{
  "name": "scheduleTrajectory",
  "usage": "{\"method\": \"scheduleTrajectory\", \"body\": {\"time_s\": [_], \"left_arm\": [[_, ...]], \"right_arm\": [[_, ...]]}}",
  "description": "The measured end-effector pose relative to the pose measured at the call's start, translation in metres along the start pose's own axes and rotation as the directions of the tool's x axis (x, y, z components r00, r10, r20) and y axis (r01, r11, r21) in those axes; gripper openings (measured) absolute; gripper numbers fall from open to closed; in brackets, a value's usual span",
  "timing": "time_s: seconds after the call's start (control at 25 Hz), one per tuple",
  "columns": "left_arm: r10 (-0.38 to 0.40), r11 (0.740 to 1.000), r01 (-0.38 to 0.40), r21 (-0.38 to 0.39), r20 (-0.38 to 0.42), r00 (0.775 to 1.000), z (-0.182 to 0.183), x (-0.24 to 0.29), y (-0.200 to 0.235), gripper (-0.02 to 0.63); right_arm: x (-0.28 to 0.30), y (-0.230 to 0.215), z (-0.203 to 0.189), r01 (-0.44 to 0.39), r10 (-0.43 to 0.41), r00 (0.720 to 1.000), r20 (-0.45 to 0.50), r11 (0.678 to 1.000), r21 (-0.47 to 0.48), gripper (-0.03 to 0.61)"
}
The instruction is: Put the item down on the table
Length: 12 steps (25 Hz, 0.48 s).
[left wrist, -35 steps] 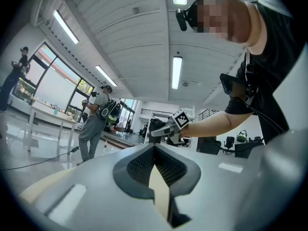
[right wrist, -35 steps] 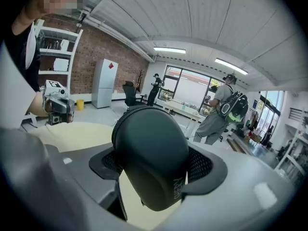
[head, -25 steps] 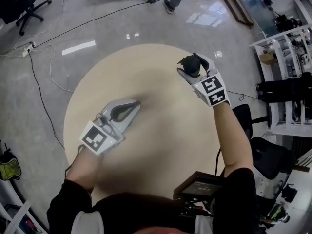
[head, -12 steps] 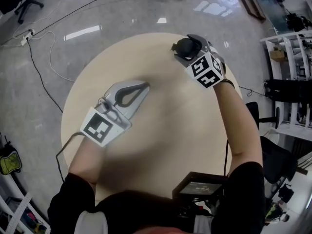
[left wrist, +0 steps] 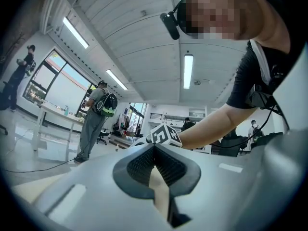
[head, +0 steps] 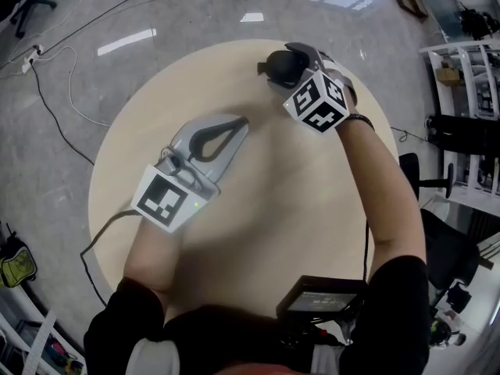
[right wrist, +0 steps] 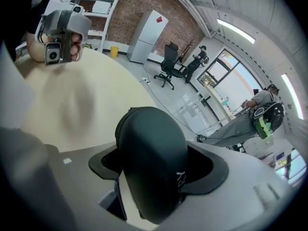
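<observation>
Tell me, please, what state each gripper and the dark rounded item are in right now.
Left grey two-jaw gripper: shut, nothing between its jaws, over the round beige table.
Right grey two-jaw gripper: shut on the item, pointing downward.
Dark rounded item: clamped between the right jaws, not yet released.

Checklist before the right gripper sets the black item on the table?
1. Grip: the right gripper clamps the black item between its jaws: ok.
2. Position: the item is over the table, though near its far edge: ok.
3. Landing spot: the table surface around the item is bare: ok.
4. Height: whether the item already touches the table: cannot tell.
5. The left gripper is shut, empty and well apart from the right one: ok.
</observation>
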<state>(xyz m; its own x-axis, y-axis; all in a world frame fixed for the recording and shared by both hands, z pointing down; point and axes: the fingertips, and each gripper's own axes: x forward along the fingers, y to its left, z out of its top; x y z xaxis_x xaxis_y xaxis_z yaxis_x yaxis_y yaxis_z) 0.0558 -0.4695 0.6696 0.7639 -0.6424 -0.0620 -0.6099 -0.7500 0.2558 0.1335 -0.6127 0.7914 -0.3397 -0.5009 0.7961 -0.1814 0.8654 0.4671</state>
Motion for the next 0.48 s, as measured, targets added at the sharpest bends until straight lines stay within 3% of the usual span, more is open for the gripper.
{"method": "scheduleTrajectory", "body": {"time_s": [0.08,0.2,0.32,0.48], "left_arm": [[0.000,1.000,0.001,0.020,-0.035,0.999,-0.010,0.003,0.002,-0.002],[-0.033,0.992,0.040,0.117,-0.060,0.998,-0.011,0.011,-0.005,-0.002],[-0.037,0.998,0.040,0.051,-0.055,0.998,-0.014,0.012,-0.009,-0.002],[-0.043,0.997,0.046,0.055,-0.055,0.998,-0.014,0.011,-0.010,-0.002]], "right_arm": [[0.007,0.003,0.001,-0.006,0.006,1.000,0.012,1.000,-0.007,0.377],[0.006,-0.002,0.000,-0.013,0.013,0.999,0.037,1.000,0.012,0.379],[0.004,-0.002,-0.004,-0.032,0.030,0.998,0.063,0.999,0.027,0.379],[0.004,0.004,0.002,-0.056,0.056,0.994,0.094,0.998,-0.003,0.388]]}}
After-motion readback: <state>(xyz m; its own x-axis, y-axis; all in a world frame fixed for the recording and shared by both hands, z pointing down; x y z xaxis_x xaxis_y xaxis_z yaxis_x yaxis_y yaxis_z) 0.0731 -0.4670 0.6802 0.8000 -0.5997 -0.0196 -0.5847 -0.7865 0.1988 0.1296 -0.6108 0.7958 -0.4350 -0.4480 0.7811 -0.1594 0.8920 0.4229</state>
